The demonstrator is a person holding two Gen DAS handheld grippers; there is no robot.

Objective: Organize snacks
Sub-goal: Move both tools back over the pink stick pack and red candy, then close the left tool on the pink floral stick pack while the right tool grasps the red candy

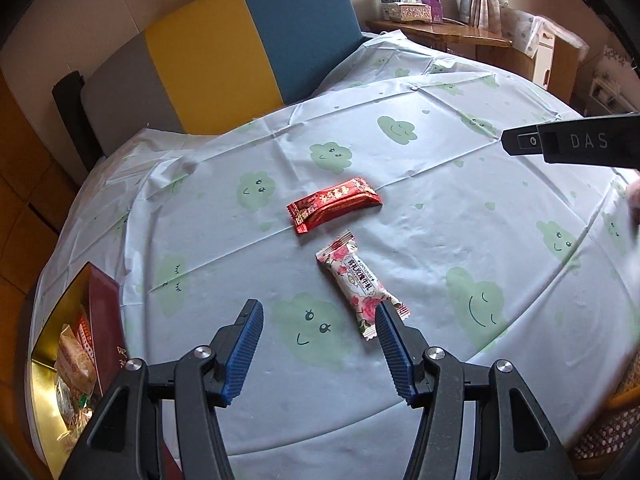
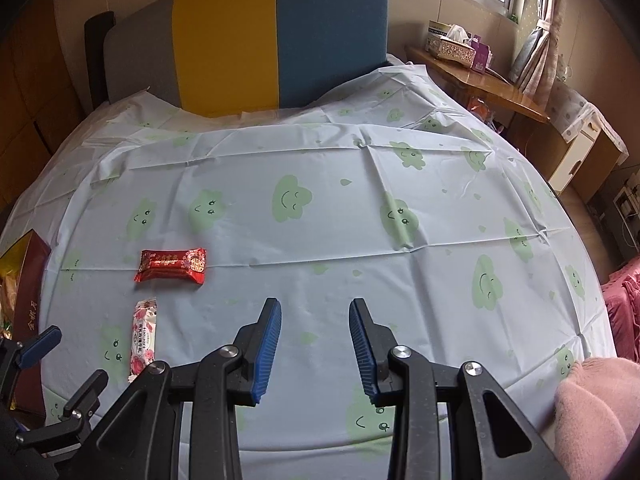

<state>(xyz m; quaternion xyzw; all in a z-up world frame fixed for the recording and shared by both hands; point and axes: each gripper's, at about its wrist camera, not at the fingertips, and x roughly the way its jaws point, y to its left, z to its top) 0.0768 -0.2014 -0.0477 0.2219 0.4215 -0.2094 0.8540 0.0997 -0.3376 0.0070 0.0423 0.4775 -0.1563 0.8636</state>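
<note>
A red foil snack packet (image 1: 334, 204) and a white packet with pink roses (image 1: 360, 286) lie side by side on the cloud-print tablecloth (image 1: 440, 220). My left gripper (image 1: 320, 312) is open and empty, hovering just short of the rose packet, whose near end lies by my right fingertip (image 1: 386, 320). In the right wrist view the red packet (image 2: 172, 266) and the rose packet (image 2: 142, 338) lie at the left. My right gripper (image 2: 314, 310) is open and empty over bare cloth, well right of both packets.
A dark red box with a gold lining (image 1: 72, 352) holds several wrapped snacks at the table's left edge; it also shows in the right wrist view (image 2: 28, 280). A grey, yellow and blue chair back (image 1: 224, 48) stands behind the table. A wooden side table (image 2: 480, 80) is at far right.
</note>
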